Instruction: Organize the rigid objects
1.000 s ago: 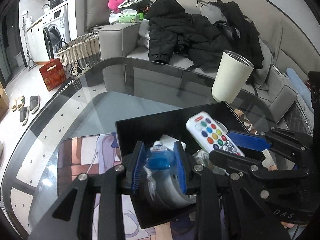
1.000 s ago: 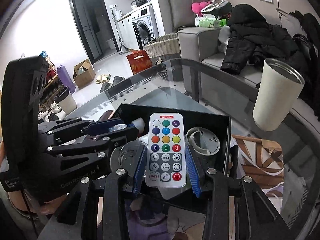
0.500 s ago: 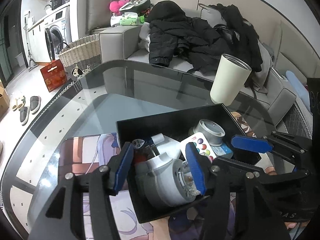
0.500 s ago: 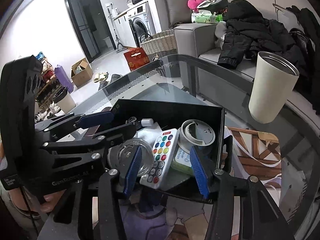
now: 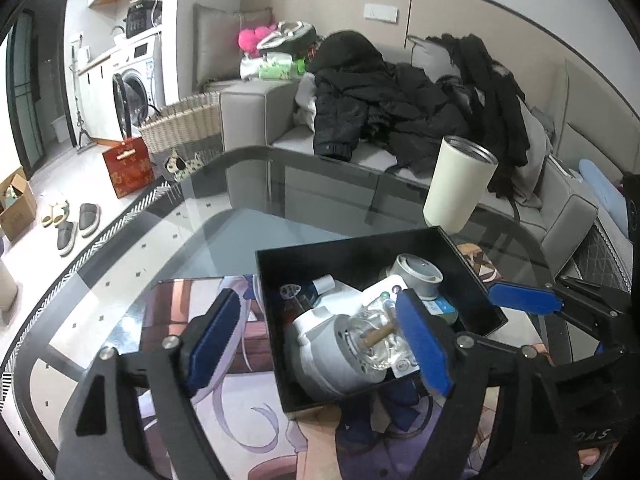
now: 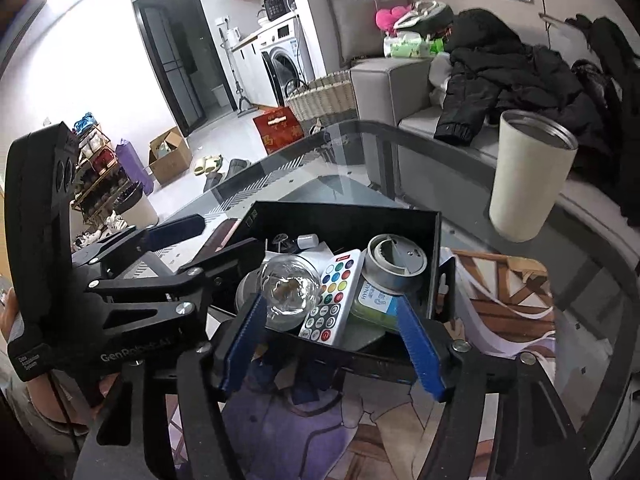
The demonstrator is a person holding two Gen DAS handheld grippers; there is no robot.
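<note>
left gripper [image 5: 320, 336]: its jaws have just been opening and are now standing wide, gripping nothing; the grey motor sits between the pads, untouched.
right gripper [image 6: 334, 340]: its jaws have also just been opening, now about half spread and empty, hanging over the near wall of the box.
grey motor [image 5: 336, 350]: lying in the near corner of the black box [image 5: 468, 268]; likely heavy and stiff, best taken across its round body.
clear bulb [image 6: 290, 286]: resting on the motor; glass-like, probably fragile and slippery.
remote [image 6: 334, 292]: leaning flat beside the bulb; light and rigid, best pinched across its long edges.
white tumbler [image 6: 528, 178]: standing well apart on the glass table [image 5: 240, 224].
</note>
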